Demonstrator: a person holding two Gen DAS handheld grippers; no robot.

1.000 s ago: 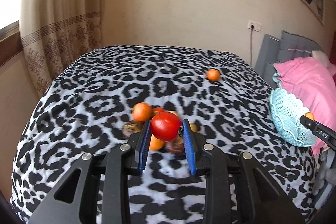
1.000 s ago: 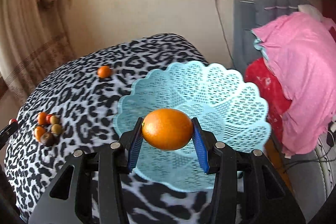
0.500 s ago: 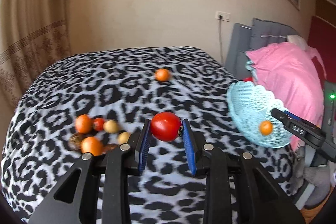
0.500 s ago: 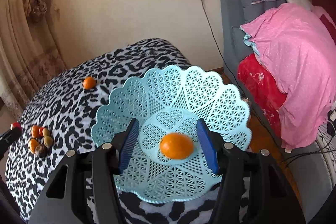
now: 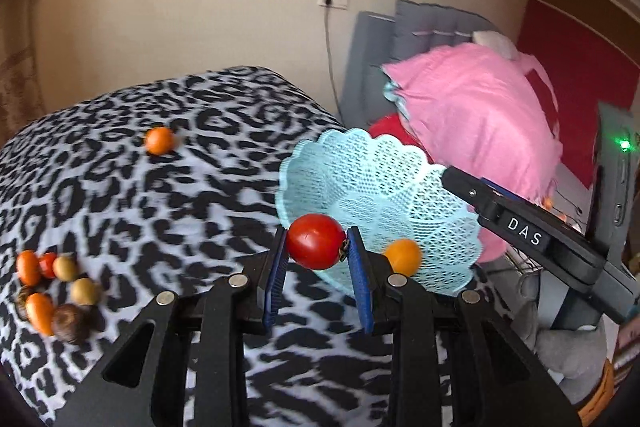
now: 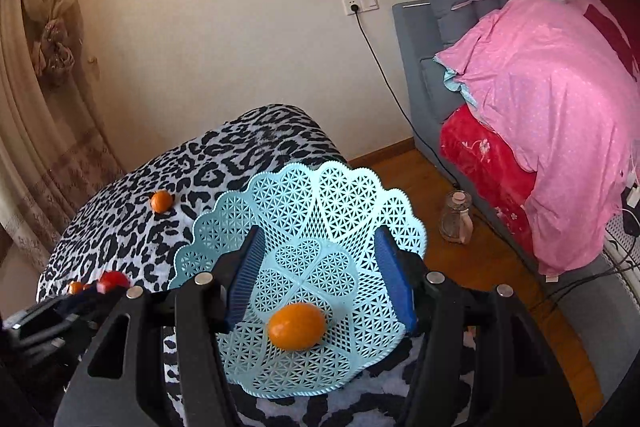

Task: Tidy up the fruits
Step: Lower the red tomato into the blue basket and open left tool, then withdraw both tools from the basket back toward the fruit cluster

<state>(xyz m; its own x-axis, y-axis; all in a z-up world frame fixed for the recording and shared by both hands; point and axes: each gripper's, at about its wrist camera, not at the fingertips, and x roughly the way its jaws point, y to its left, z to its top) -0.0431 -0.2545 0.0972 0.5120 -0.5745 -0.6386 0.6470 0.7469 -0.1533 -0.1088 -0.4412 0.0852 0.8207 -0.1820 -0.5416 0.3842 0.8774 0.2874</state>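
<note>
In the left wrist view, the left gripper [image 5: 316, 247] sits at the lower centre of the frame with its blue pads clamped on a red tomato [image 5: 316, 241], which shows just in front of the near rim of the light-blue lattice basket [image 5: 360, 171] at centre right. One orange [image 5: 403, 256] lies inside that basket, just right of the tomato in the picture. At the right edge the black body of the right gripper [image 6: 320, 275] reaches in over the basket. In its own view, at the lower centre, its jaws have just been opening and now stand wide on either side of the basket's middle, with nothing pressed between the pads; the orange rests on the lattice below and between them, free of both. The basket sits at the edge of a table covered in a black-and-white leopard-print cloth [image 5: 140, 195]. A lone orange fruit [image 5: 159, 140] lies on the cloth at upper left, well apart from a cluster of small fruits [image 5: 52, 291] at the far left edge: orange, red, tan and dark brown pieces touching one another.
</note>
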